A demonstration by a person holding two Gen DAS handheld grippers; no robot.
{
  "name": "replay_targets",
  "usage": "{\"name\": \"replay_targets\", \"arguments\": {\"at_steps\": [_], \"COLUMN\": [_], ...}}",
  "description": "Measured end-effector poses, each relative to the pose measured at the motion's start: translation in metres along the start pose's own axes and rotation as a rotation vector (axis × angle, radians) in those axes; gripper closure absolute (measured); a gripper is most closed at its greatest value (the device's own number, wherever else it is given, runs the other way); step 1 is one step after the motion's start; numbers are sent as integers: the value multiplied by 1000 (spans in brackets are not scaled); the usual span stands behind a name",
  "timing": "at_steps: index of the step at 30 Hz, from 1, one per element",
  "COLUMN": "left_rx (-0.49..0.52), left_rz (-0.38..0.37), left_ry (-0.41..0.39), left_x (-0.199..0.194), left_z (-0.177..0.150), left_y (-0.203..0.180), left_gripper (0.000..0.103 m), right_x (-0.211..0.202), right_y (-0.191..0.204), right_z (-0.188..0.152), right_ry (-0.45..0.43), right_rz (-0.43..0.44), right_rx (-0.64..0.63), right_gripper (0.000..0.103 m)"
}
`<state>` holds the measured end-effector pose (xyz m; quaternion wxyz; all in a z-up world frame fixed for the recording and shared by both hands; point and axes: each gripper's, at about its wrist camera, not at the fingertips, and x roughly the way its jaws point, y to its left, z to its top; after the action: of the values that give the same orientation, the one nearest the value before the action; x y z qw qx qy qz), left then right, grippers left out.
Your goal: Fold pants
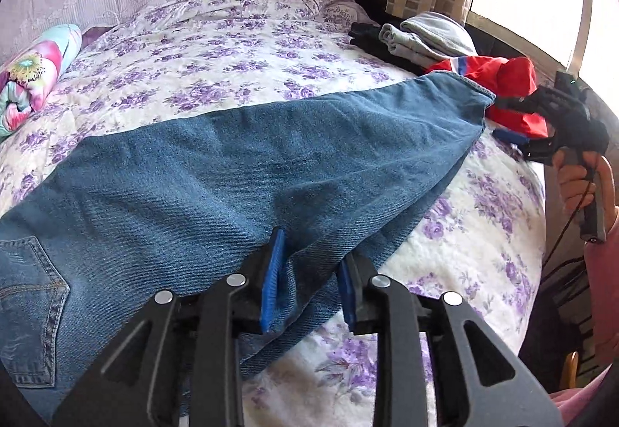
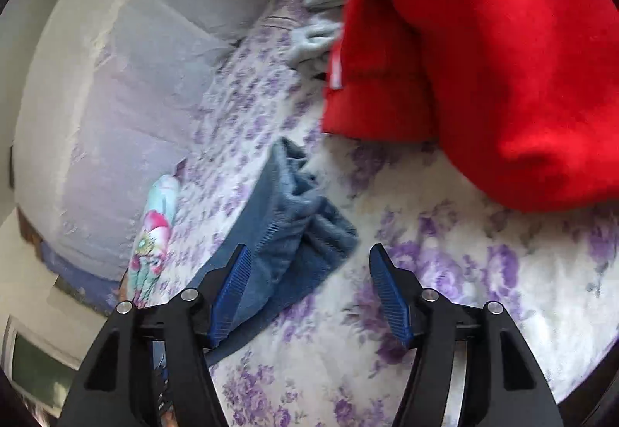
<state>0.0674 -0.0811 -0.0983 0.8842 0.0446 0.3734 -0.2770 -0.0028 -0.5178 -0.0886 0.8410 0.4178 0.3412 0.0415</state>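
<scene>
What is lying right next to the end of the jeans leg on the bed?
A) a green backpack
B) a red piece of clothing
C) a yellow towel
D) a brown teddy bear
B: a red garment lies on the flowery bedspread just past the hem of the blue jeans, and it also fills the upper right of the right wrist view.

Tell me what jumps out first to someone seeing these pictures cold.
The blue jeans stretch across the flowered bedspread, filling the middle of the left view, with their folded edge between the pads of the left tool. Next comes the bright red garment, piled at the bed's far right beside some folded grey clothes. The right tool stands open just by the jeans' hem.
</scene>
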Motion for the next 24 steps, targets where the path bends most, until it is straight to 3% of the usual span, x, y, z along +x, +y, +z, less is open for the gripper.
{"name": "replay_targets", "arguments": {"at_steps": [4,5,6,7,8,10,12,14,15,18,19,21,23,24], "left_rx": [-6,-5,-4,-4,-4,-5,-6,-3,-2,1,5,12,14,14], "left_rz": [-17,-16,-16,-17,-18,-17,-10,-7,-8,-18,-19,-17,-12,-13], "left_ry": [-2,-2,-3,-5,-7,-10,-12,-16,-17,-13,-13,-14,-16,-15], "left_x": [0,0,0,0,-1,-1,-2,-3,-3,-2,-2,-3,-3,-2], "left_z": [-1,-1,0,-1,-1,-1,-1,-1,-1,-1,-1,-1,-1,-1], "left_y": [1,0,0,-1,0,0,-1,-1,0,0,-1,-2,-2,-2], "left_gripper": [75,74,73,73,71,68,62,61,59,56,55,49,46,45], "right_x": [22,30,37,41,42,25,0,-13,-11,24,24,13,-9,-19], "right_y": [5,10,16,25,37,63,75,69,59,11,2,14,40,57], "right_z": [15,19,24,28,30,34,32,24,19,5,3,6,8,7], "right_ry": [44,60,79,87,81,22,-39,-86,-86,43,31,25,-77,-119], "right_rz": [-6,-12,-30,-52,-62,-20,79,116,92,-145,-110,-149,-174,-174], "right_rx": [-40,-45,-53,-86,-132,-234,-281,-308,-303,-240,-226,-224,-296,-358], "right_gripper": [40,50,53,69,77,85,85,86,85,80,80,72,62,62]}}
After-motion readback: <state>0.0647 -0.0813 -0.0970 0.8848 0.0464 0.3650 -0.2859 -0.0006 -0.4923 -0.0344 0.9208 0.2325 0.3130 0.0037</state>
